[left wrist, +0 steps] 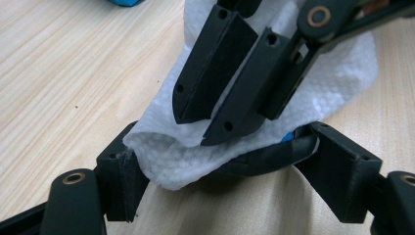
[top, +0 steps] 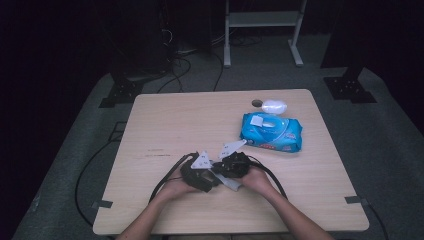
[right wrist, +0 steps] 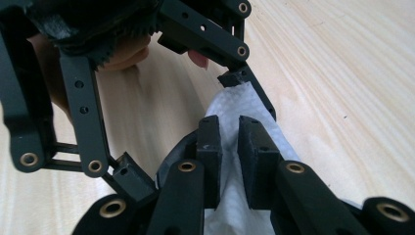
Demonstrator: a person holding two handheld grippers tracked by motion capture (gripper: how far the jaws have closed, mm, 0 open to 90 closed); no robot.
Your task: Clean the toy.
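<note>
In the high view the desk (top: pixel 165 120) is evenly lit from above while the floor around it falls away into near-black, and the whole picture is soft and slightly grainy. Both gripper views are bright and sharp on the wood grain. The white tissue (left wrist: pixel 337 73) nearly washes out, and the closest black fingers (right wrist: pixel 209 147) blur slightly.

This looks like a lab or recording studio: a pale wooden square worktop (top: pixel 200 125) stands on grey carpet (top: pixel 380 150), with black cables (top: pixel 180 70), a white metal frame (top: pixel 262 30) and, probably, dark stand bases (top: pixel 350 90) around it.
</note>
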